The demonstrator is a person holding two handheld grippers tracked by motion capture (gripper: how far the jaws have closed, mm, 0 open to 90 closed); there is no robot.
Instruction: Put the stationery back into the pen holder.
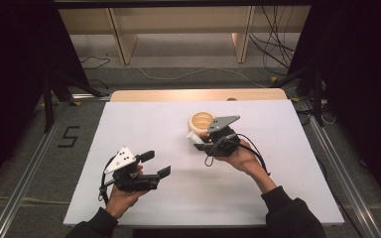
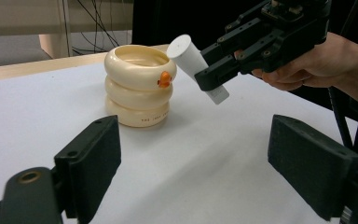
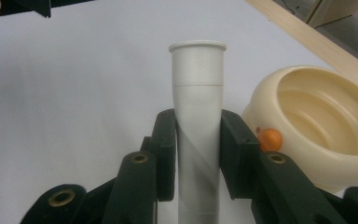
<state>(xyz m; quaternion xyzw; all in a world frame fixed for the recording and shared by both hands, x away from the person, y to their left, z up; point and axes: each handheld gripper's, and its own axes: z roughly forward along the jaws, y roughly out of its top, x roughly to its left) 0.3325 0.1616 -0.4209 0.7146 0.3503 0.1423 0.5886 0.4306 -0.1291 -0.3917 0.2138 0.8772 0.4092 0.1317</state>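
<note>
A white tube, cap end forward, sits clamped between the 2 jaws of the right gripper, lifted off the white table and tilted toward the mouth of a cream ringed cup with a small orange duck bill, just to its far left. The left gripper waits near left, jaws wide and empty. Judged from here, the tube wants its cap centred over the cup's opening and tipped steeper before release, so it drops in without knocking the rim
</note>
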